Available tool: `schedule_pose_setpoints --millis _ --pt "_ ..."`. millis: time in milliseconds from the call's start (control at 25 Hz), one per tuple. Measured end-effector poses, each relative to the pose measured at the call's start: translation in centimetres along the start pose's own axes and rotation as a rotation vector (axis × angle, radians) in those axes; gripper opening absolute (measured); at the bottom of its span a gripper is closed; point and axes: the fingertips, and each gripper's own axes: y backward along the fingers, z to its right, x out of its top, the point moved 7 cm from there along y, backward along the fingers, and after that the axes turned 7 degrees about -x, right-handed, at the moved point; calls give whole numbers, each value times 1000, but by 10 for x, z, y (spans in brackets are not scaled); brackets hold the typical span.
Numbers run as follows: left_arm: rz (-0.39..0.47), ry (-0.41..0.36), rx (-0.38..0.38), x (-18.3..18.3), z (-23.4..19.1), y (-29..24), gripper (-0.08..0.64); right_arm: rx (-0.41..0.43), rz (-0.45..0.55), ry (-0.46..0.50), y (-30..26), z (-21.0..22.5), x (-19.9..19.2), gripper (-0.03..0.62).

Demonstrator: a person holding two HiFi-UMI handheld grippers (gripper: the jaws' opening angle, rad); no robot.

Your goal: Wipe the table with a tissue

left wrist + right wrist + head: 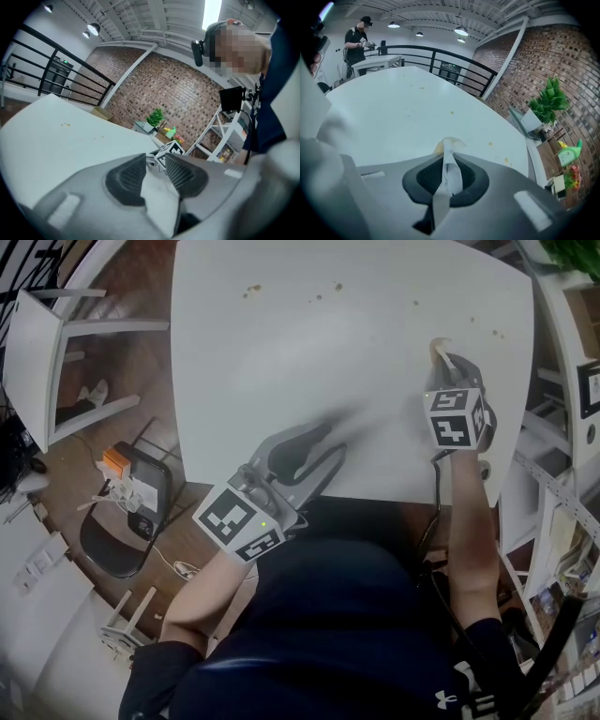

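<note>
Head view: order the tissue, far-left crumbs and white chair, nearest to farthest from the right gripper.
1. The tissue, clamped in the right gripper.
2. The crumbs, far left on the table.
3. The chair, beyond the table's left edge.

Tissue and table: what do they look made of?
Tissue: thin, soft paper, matte white. It creases and twists, and the tip is stained yellowish.
Table: smooth white top with a faint sheen, probably laminate or painted board. The core isn't visible.
</note>
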Motion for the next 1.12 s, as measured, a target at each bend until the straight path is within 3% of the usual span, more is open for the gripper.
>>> schedule_pose_setpoints --millis 440,800,880,1000,1120 --pt "-9 0 0 3 -5 8 129 85 60 66 12 -54 25 12" --pt "-20 -4 -18 1 -1 1 127 181 104 94 31 -82 22 12" --pt "-27 -5 -29 -1 3 -5 127 215 145 61 40 -83 20 12" --pt "-43 -13 -47 -5 11 -18 127 270 199 -74 55 -77 12 12" --pt "-54 -21 -66 -8 19 -30 127 259 224 -165 65 -63 -1 12"
